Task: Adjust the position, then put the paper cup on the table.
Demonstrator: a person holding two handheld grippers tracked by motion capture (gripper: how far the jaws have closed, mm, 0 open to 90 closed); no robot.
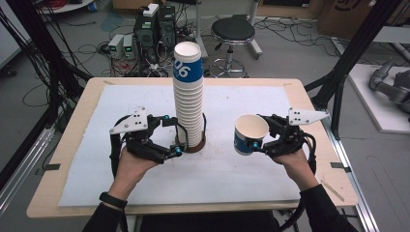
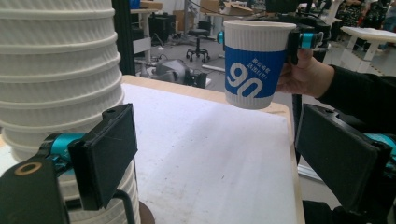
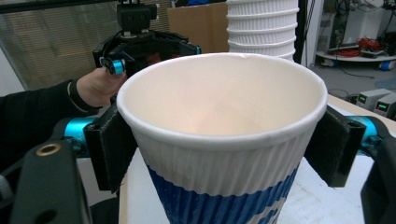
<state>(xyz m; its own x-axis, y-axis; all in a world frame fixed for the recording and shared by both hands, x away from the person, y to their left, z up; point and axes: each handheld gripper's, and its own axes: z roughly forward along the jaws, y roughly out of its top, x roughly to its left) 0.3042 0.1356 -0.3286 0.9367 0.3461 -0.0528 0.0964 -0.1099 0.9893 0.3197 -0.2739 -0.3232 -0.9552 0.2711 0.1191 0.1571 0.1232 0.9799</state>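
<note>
Had my right gripper [image 1: 259, 141] clamped on single paper cup [image 1: 250, 133], held off worktop [image 1: 270, 179] right of cup stack [image 1: 188, 96]. Left gripper [image 1: 175, 135] spread wide at stack base, not gripping. Advice: steady stack before moving cup.

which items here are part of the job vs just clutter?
In play: cup stack, single cup clamped in right tongs, left tongs open beside the stack's base, white mat.
Clutter: stool, computer towers, floor cables.
</note>
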